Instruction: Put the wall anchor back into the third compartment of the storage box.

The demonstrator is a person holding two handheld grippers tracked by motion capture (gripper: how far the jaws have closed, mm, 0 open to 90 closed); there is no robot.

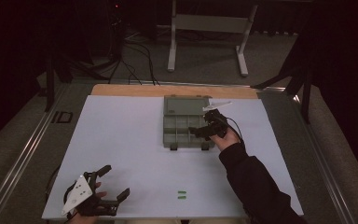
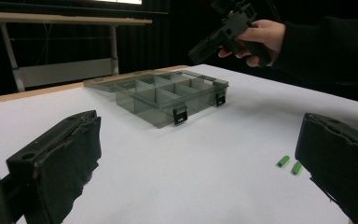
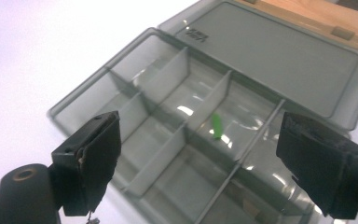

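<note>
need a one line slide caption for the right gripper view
Open right gripper above a grey compartment box with its lid folded back, one small green piece lying in a compartment.

A grey translucent compartment box (image 1: 182, 130) is seen lying open on the desk, its lid (image 3: 279, 51) folded back flat. One small green piece (image 3: 217, 126) lies in a middle compartment. Two more green pieces (image 1: 182, 195) are laid side by side near the desk's front edge, well apart from the box.
</note>
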